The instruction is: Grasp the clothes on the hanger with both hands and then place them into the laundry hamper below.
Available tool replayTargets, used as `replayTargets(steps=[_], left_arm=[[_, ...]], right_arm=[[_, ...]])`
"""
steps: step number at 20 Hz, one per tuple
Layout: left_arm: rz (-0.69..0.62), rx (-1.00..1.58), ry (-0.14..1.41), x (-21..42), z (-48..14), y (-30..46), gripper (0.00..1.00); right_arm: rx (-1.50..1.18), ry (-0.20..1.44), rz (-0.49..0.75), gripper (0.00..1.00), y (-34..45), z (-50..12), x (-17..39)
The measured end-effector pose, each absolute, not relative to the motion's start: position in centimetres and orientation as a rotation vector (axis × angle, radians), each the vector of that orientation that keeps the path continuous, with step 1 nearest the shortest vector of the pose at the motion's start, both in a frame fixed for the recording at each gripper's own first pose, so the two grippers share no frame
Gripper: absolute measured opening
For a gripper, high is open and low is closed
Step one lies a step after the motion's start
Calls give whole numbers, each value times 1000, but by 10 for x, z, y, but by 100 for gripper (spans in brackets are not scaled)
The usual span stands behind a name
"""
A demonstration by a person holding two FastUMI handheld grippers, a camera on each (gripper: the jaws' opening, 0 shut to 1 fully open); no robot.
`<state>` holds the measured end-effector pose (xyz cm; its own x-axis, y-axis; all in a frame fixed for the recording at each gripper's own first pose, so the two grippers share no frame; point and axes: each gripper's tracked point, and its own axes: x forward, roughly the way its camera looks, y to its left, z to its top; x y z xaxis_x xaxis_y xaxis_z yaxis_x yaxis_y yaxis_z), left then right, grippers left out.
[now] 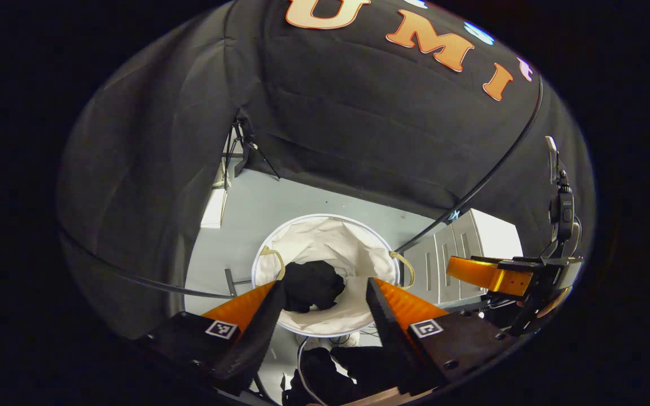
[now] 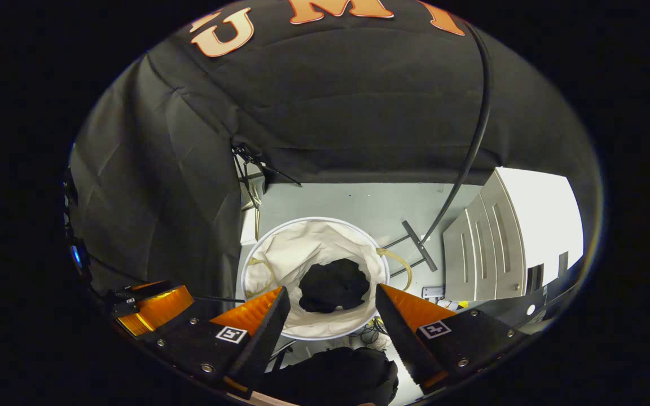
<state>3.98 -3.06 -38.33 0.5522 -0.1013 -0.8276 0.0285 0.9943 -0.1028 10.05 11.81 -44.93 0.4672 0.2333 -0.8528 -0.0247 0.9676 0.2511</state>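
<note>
A round white laundry hamper (image 1: 353, 239) (image 2: 280, 254) stands on the grey floor below both grippers. A black bundle of clothes (image 1: 312, 285) (image 2: 333, 285) lies at its bottom. My left gripper (image 1: 323, 293) hangs open above the hamper's mouth, nothing between its fingers. My right gripper (image 2: 332, 301) is open too, above the same opening, with nothing held. In the left gripper view the right gripper (image 1: 494, 273) shows at the right edge. In the right gripper view the left gripper (image 2: 153, 307) shows at the lower left.
A white cabinet (image 1: 460, 254) (image 2: 505, 237) stands right of the hamper. A thick black cable (image 1: 488, 175) (image 2: 474, 141) runs down the cloth wall to the floor. A tripod (image 1: 246, 146) (image 2: 251, 169) stands at the back. Dark cloth (image 1: 336, 369) (image 2: 336, 372) lies near the hamper's front.
</note>
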Motion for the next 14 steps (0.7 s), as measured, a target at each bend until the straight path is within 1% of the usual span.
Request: replayTargets(steps=[1, 4, 8, 9, 11, 12, 14], left_arm=[[-68, -74, 977, 42, -380, -27, 98], [-43, -59, 943, 51, -366, -20, 98], [6, 7, 855, 70, -335, 2, 98], [12, 19, 831, 77, -325, 6, 100], [28, 45, 775, 92, -300, 13, 100], [34, 50, 745, 100, -285, 15, 98], [42, 55, 673, 113, -252, 15, 98]], right_arm=[[220, 1070, 151, 95, 111, -446, 100], [223, 1037, 117, 94, 85, -431, 104], [222, 985, 61, 95, 39, -401, 111], [219, 964, 43, 94, 28, -392, 113], [195, 918, 3, 94, 0, -373, 117], [179, 894, -18, 95, -15, -363, 120], [149, 853, -62, 94, -42, -346, 120]])
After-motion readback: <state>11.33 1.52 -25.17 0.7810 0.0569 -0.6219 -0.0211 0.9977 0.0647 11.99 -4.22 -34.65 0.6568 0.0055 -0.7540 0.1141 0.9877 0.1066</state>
